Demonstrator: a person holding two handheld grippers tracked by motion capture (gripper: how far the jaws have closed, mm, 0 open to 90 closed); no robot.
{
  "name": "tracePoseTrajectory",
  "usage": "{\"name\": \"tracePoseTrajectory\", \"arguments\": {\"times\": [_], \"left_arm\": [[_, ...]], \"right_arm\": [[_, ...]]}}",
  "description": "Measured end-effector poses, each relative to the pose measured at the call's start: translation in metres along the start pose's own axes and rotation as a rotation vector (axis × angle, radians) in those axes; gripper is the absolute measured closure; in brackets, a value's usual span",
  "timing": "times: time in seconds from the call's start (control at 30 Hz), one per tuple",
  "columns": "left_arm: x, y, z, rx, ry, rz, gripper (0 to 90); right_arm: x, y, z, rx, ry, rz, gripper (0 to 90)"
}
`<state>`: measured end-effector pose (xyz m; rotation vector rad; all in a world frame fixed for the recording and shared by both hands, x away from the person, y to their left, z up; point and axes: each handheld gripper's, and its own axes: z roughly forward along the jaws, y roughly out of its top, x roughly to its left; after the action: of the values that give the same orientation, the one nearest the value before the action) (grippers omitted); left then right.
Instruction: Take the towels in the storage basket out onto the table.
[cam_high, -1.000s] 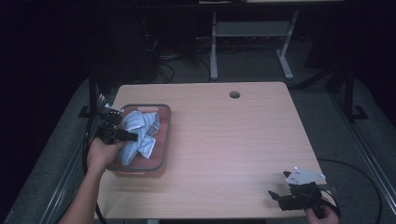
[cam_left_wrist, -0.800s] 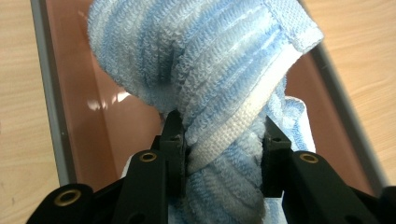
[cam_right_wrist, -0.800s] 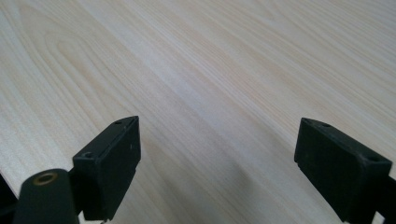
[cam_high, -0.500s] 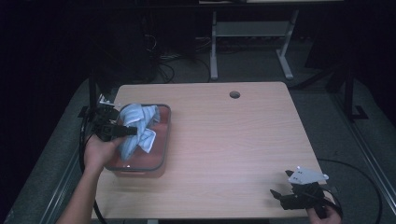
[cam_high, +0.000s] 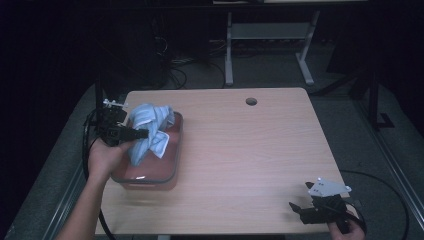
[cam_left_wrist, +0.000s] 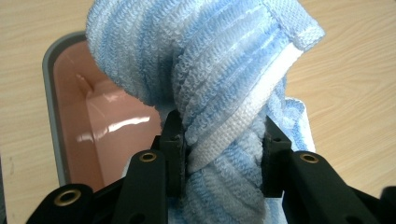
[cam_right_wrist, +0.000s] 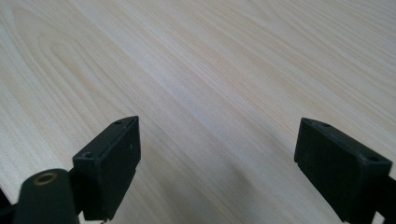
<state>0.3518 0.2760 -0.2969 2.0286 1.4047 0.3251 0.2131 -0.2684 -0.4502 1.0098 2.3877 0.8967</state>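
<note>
Near the table's (cam_high: 240, 150) left edge, the left gripper (cam_high: 142, 133) pinches a blue towel (cam_high: 150, 127) above the pink tub (cam_high: 172, 165). At the front right corner, the right gripper (cam_high: 295, 210) rests with jaws spread, holding nothing.

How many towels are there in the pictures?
1. The blue towel is clamped in the left tool, hanging over the pink tub at the table's left side. More could be hidden beneath it.

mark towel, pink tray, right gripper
blue towel (cam_left_wrist: 224, 70), left gripper view, bunched fold above the jaws
pink tray (cam_high: 172, 165), high view, right rim
right gripper (cam_high: 299, 212), high view, between its fingertips
</note>
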Motion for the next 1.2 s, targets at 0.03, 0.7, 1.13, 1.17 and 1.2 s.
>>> {"name": "tracePoseTrajectory", "arguments": {"times": [0.03, 0.7, 1.13, 1.17, 1.2], "left_arm": [[-0.001, 0.001, -0.001, -0.003, -0.006, -0.005, 62.1], [-0.017, 0.025, -0.009, -0.039, -0.089, -0.006, 61.9], [-0.033, 0.035, -0.004, -0.043, -0.147, 0.020, 61.8], [-0.035, 0.036, -0.003, -0.043, -0.149, 0.022, 61.8], [-0.036, 0.038, -0.002, -0.043, -0.155, 0.020, 61.7]], "right_arm": [[0.000, 0.000, 0.000, 0.000, 0.000, 0.000, 13.9], [-0.002, 0.001, 0.000, -0.007, -0.011, 0.012, 13.9], [-0.004, 0.000, 0.000, -0.014, -0.015, 0.010, 13.9], [-0.004, 0.000, 0.000, -0.013, -0.013, 0.014, 13.9], [-0.004, 0.000, 0.000, -0.013, -0.014, 0.020, 13.9]]}}
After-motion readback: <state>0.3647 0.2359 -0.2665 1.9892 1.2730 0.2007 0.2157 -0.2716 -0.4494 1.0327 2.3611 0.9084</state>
